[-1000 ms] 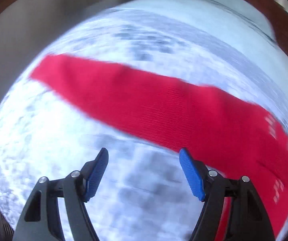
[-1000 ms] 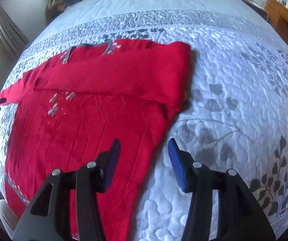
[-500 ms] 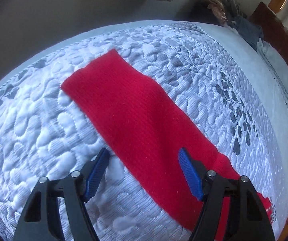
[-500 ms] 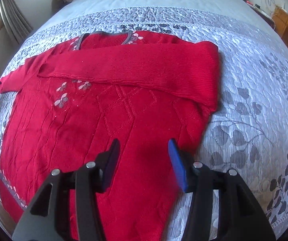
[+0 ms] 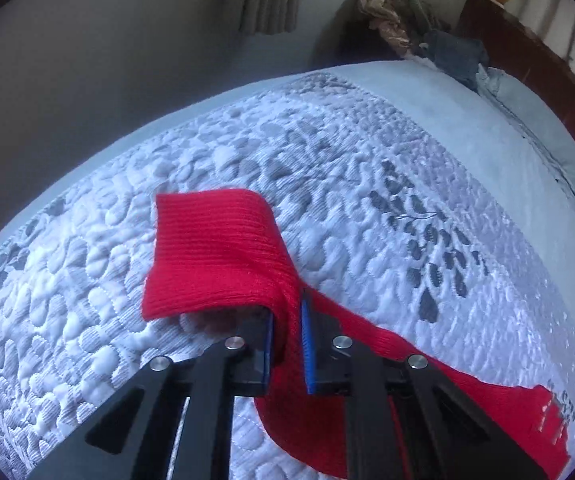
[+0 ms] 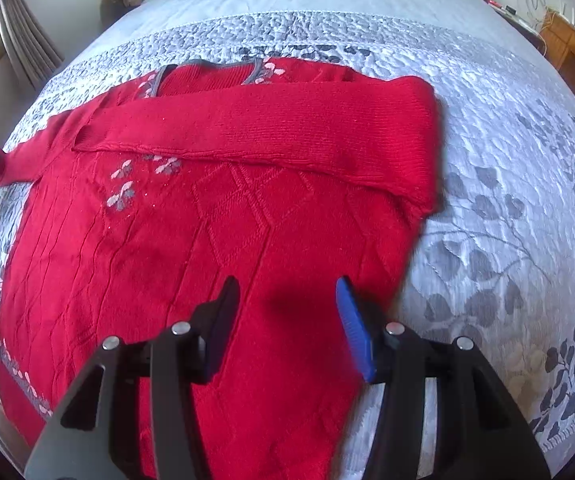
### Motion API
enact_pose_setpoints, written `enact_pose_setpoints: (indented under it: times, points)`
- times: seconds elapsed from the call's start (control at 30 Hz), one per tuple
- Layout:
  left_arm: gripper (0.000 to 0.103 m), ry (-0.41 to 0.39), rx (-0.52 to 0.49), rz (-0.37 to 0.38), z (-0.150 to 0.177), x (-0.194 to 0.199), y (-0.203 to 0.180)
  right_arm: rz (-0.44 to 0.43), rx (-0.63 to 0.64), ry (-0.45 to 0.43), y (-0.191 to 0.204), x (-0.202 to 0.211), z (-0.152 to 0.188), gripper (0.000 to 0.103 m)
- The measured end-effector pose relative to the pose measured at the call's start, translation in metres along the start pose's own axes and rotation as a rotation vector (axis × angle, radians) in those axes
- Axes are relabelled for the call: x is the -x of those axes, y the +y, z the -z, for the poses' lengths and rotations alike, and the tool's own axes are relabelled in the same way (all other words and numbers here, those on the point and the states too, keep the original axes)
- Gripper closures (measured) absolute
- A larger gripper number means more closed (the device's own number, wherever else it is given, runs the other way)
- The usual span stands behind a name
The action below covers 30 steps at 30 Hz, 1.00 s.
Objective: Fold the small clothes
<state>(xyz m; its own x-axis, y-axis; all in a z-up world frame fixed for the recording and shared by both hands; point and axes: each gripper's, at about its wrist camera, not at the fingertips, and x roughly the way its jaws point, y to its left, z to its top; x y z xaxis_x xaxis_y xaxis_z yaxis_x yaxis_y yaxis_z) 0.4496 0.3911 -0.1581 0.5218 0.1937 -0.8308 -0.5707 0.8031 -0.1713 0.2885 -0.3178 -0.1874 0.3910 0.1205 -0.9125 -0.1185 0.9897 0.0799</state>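
Through the left wrist camera I am seeing the left gripper (image 5: 287, 336) pinching the red sleeve (image 5: 223, 256) near its cuff; its jaws have just been closing and are now clamping a ridge of knit between the blue pads, with the cuff end curling up off the quilted bed (image 5: 367, 168). So this sleeve is only now being picked up, not yet folded in. Beyond it, a heap of clothes (image 5: 407, 20) is sitting by the headboard (image 5: 527, 60), well clear of my path. Through the right wrist camera the right gripper (image 6: 287, 320) is hovering with jaws partly open and holding nothing, just above the red sweater (image 6: 207, 248), which is lying flat on the bed. 1 sleeve is already lying folded across the chest; I am judging that the second sleeve and the body folds are remaining. Nothing is blocking the sweater.
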Motion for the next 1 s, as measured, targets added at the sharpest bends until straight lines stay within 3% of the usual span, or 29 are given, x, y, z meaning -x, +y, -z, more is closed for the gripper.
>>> enact_pose_setpoints:
  times: [0.2,0.47,0.8,1.0]
  points:
    - [0.092,-0.069,-0.100,0.086,0.007,0.051,-0.051,0.002,-0.006,-0.029,-0.010,0.018,0.010,0.052]
    - [0.092,-0.093,-0.242,0.184,0.047,0.105,-0.149,-0.006,-0.011,-0.065,-0.022,0.036,0.029,0.052]
    - [0.092,-0.058,-0.453,0.276,0.146,0.127,-0.280,-0.084,-0.077,-0.097,-0.039,0.037,0.046,0.051]
    - [0.092,-0.024,-0.491,0.325,0.202,0.119,-0.331,-0.094,-0.082,-0.118,-0.048,0.041,0.050,0.051]
